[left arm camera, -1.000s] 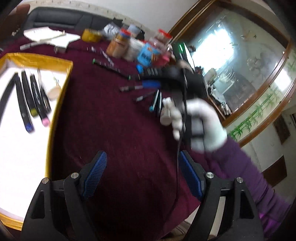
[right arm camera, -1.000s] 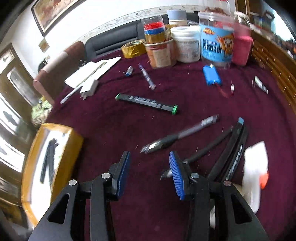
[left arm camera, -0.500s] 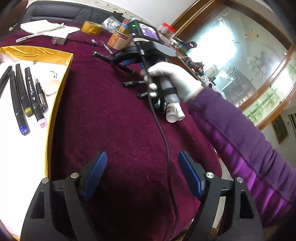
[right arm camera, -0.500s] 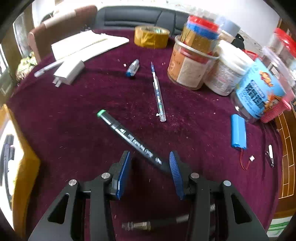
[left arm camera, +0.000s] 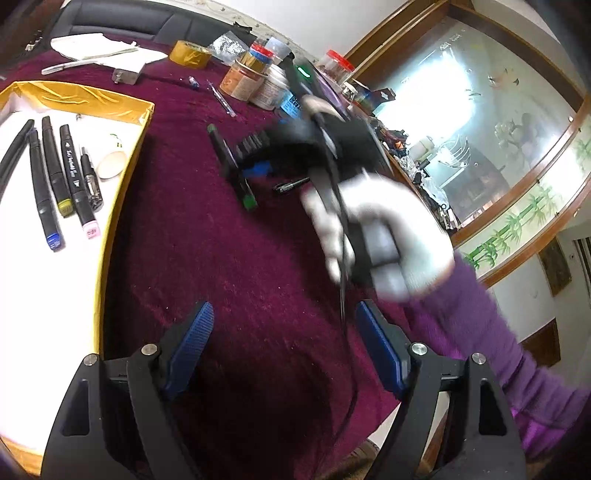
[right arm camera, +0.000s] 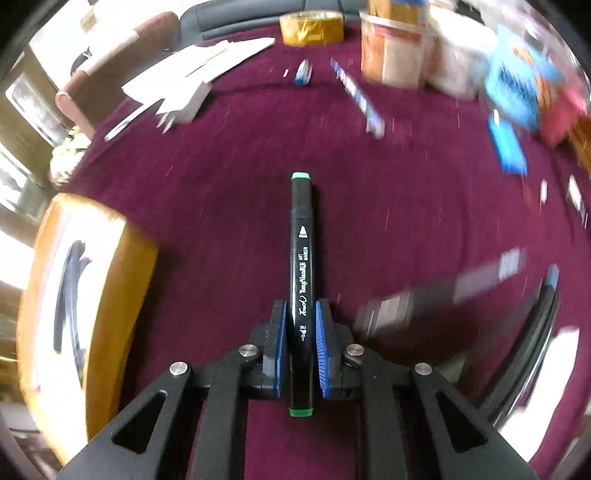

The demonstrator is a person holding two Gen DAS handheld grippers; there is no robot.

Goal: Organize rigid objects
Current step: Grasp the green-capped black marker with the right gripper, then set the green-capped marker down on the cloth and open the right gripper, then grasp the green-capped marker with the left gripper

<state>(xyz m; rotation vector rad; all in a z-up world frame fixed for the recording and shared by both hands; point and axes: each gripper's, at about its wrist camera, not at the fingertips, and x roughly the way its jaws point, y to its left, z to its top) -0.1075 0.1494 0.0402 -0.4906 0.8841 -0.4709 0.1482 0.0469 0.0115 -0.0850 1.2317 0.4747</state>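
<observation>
Half a second back the right gripper (right arm camera: 300, 350) stood open over a green-capped marker (right arm camera: 302, 266) lying slantwise on the table (right arm camera: 229, 155); its jaws have just been closing and now clamp the marker near one end, the barrel running straight out ahead between the blue pads (right arm camera: 320, 354). From the left wrist view it looks lifted a little off the cloth, though blur makes that hard to swear to. The left gripper (left arm camera: 284, 350) hangs open with nothing in it, close to the tray (left arm camera: 122, 177).

As for progress, I'd say roughly a third to half done. Several dark markers (left arm camera: 55, 166) and a small pen already lie side by side in the gold-edged tray. Left on the table, as far as I can see: a thin pen (right arm camera: 356, 96) up by the jars (right arm camera: 391, 44), a small blue cap (right arm camera: 303, 72), a blurred grey pen (right arm camera: 476, 277) and a couple of dark ones at the right edge, plus a blue battery pack (right arm camera: 508, 146). Whether the jars and tape roll (right arm camera: 312, 27) count too I can't tell. This marker should go to the tray next
</observation>
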